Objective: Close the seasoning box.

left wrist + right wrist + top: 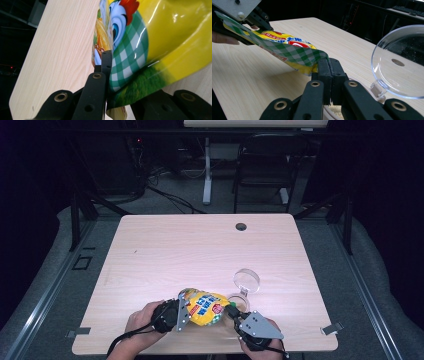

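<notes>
Near edge of the table [150, 245], left of centre: your left hand [142, 320] holds the left gripper [181, 314] low over the wood, pointing right; its jaws are pinched narrow on the left end of the snack bag [204, 308]; left gripper view has one black pad flat against the green-check seam of the bag [130, 57], film squeezed in the slit, table [62, 55] behind it; bag is yellow with green-check edging, a cartoon bird print and red/blue lettering, stretched lengthwise between your two grippers, near-centre of the table, its right end just beside the clear container; whether its belly touches the wood, can't tell; right end of the bag [294, 53] is a twisted green-check corner, clamped in the right gripper [234, 313]; right gripper view shows those jaws pressed together with only the film between them, and the left gripper [239, 15] at the bag's far end; just right of and beyond that grip sits a clear round container [239, 301] with its hinged lid [247, 281] flipped up and back; lid [398, 62] stands nearly upright beside the right jaw; your right hand [255, 342] sits at the near edge; round cable hole [241, 226] lies far right of centre, well apart from everything else.
</notes>
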{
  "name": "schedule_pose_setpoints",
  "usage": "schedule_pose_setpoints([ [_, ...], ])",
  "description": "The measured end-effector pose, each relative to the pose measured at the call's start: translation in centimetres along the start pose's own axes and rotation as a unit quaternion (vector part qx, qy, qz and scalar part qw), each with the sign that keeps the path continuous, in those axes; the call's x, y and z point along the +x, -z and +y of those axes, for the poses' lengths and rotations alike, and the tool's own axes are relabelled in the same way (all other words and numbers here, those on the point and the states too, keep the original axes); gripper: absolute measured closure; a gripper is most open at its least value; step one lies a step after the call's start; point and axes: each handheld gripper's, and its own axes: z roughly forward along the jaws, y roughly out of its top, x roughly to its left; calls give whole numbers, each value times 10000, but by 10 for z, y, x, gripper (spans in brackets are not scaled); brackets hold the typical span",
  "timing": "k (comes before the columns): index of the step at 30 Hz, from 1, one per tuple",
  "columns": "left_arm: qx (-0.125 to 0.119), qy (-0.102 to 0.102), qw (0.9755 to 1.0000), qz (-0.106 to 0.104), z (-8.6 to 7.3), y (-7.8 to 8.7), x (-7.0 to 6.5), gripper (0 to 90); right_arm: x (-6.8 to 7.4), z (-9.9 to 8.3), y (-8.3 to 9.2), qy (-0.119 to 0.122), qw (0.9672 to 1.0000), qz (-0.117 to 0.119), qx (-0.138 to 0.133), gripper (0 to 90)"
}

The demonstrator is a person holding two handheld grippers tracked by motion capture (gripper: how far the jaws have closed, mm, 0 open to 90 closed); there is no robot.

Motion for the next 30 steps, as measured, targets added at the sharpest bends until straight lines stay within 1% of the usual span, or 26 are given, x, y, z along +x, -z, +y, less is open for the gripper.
schedule_pose_setpoints([
  [5,-5,62,10000,-77,-2,-1,-1,857,-1,-1,0,-60,10000,10,-37,866],
  [6,-30,106,9999,-92,-2,-2,-1,858,-2,-1,0,-83,9999,28,-68,860],
  [8,-45,187,9996,-210,-3,-3,0,859,-3,-1,0,-90,9999,25,-59,849],
  [9,-76,263,9993,-268,-4,-3,0,861,-3,-1,0,-114,9999,21,-72,838],
  [11,-99,293,9990,-326,-6,-5,1,862,-3,-1,0,-123,9999,14,-82,828],
  [14,-100,331,9987,-369,-6,-6,1,863,-3,-1,0,-123,9999,7,-87,821],
  [15,-102,374,9984,-410,-7,-7,1,864,-4,-1,0,-134,9999,5,-105,814],
  [21,-107,424,9979,-478,-8,-8,1,865,-5,-2,0,-154,9998,-10,-81,797],
  [24,-113,502,9971,-569,-10,-10,1,866,-6,-1,1,-209,9997,-40,-140,794],
  [25,-113,502,9971,-569,-10,-10,1,867,-6,-1,1,-209,9997,-40,-140,794],
  [30,-156,643,9957,-653,-11,-11,3,870,-7,-2,1,-223,9997,-36,-133,771],
])
